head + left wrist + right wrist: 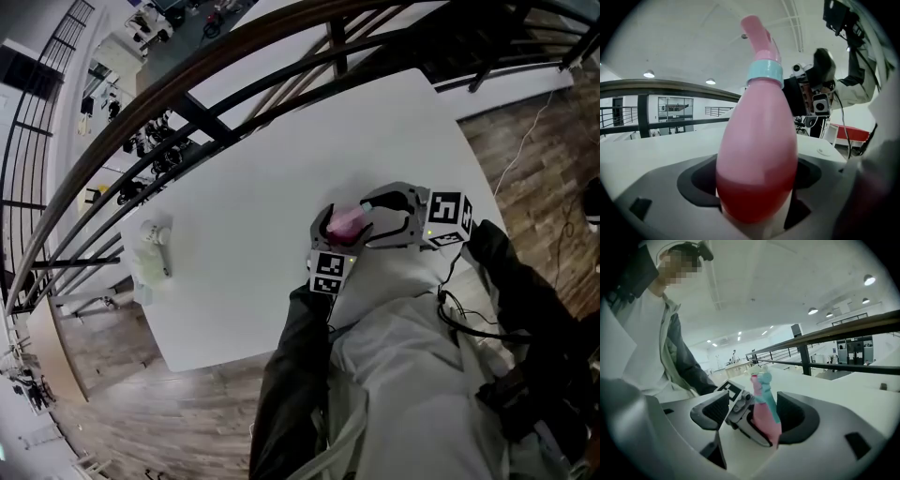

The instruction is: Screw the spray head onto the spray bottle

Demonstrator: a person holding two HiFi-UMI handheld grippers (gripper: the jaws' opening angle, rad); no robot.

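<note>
A pink spray bottle [757, 154] with a pale blue collar [764, 72] and a pink spray head [757, 35] on top sits upright between the jaws of my left gripper [757, 187], which is shut on its fat body. In the head view the bottle [347, 222] is over the near middle of the white table [262, 178], with the left gripper [330, 232] under it. My right gripper [375, 217] faces it from the right. In the right gripper view that gripper [754, 416] stands open; the bottle [765, 416] and its teal-trimmed head [762, 380] lie just beyond its pads, untouched.
A pale translucent bottle [152, 251] lies near the table's left edge. A dark curved railing [234, 56] runs behind the table's far side. Wooden floor [187, 422] lies below the near edge, where the person's torso stands close.
</note>
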